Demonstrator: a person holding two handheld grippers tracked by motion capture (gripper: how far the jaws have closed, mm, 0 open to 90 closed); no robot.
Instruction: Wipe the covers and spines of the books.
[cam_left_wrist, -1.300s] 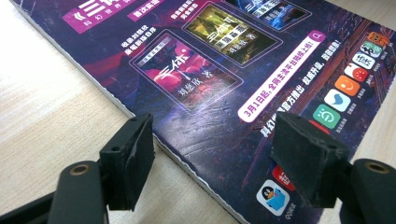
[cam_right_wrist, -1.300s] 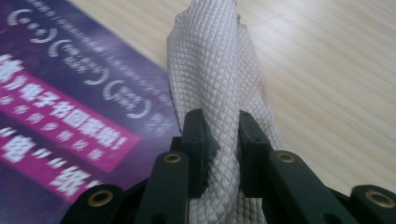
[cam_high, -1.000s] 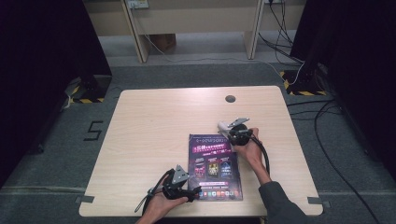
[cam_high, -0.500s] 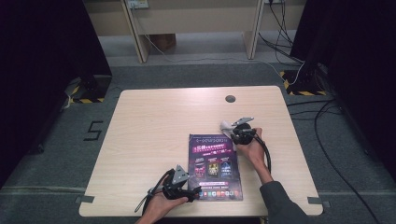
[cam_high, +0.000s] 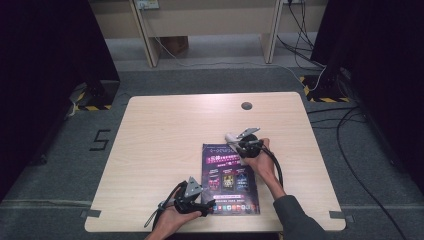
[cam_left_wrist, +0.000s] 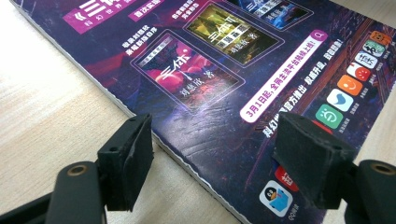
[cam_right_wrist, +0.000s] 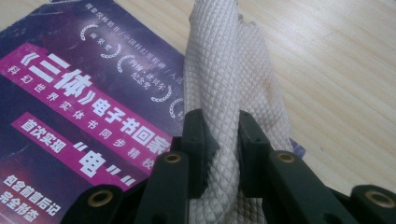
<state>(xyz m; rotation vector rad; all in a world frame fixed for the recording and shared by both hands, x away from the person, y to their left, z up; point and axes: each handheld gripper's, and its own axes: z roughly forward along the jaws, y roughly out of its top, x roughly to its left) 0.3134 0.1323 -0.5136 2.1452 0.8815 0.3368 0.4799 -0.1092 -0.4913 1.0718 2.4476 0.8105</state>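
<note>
Pale wood table (cam_high: 165, 150) under a dim room carries the whole job. A purple magazine (cam_high: 229, 177) lies flat near the person's edge, its long axis running away from the person. At its far right corner sits a bunched white cloth (cam_right_wrist: 224, 88), clamped between the jaws of the right gripper (cam_high: 235, 141), which squeeze the waffle-textured fabric tight, so the cloth lies partly over the cover and partly on bare wood. The left gripper (cam_left_wrist: 212, 158) hovers at the magazine's near left corner, jaws wide apart, one over the wood just beside the edge and one over the cover, gripping nothing. Wiping the cover means drawing the cloth along that long axis, toward the person.
</note>
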